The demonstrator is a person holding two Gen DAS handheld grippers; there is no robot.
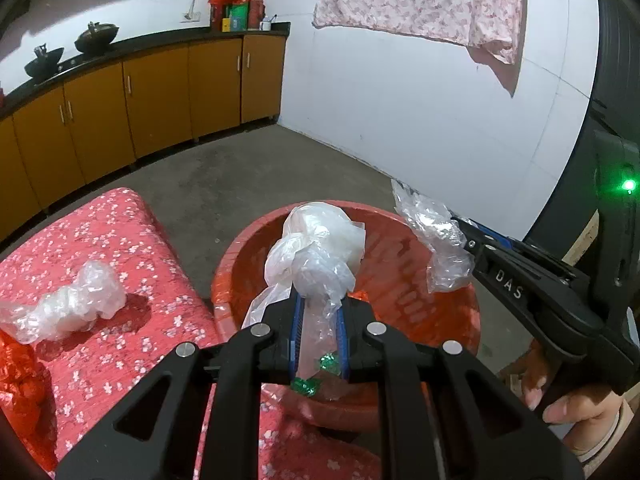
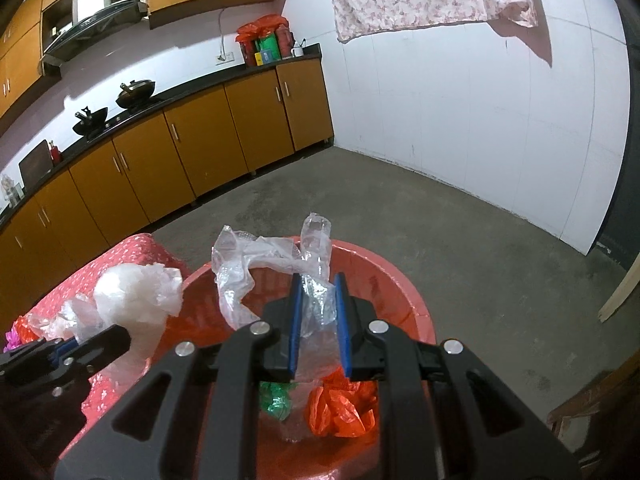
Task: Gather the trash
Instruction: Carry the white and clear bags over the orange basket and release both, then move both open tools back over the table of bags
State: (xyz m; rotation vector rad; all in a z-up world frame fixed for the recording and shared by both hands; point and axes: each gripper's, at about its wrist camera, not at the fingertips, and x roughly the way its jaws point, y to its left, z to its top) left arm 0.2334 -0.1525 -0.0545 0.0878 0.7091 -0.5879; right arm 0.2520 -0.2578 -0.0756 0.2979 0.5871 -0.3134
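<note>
Both claws are closed on trash above the red plastic basin: the left gripper pinches a milky white plastic bag, and the right gripper pinches a clear crinkled wrapper. Below the right claw, an orange bag and a green foil scrap already lie in the basin. Left of the left claw, a crumpled clear bag and an orange-red bag remain on the floral red cushion, so I judge the job roughly half done.

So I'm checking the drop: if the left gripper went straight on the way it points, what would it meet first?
Likely the far inner wall of the red basin; the left gripper holds a white bag over it. Depth is uncertain.
</note>
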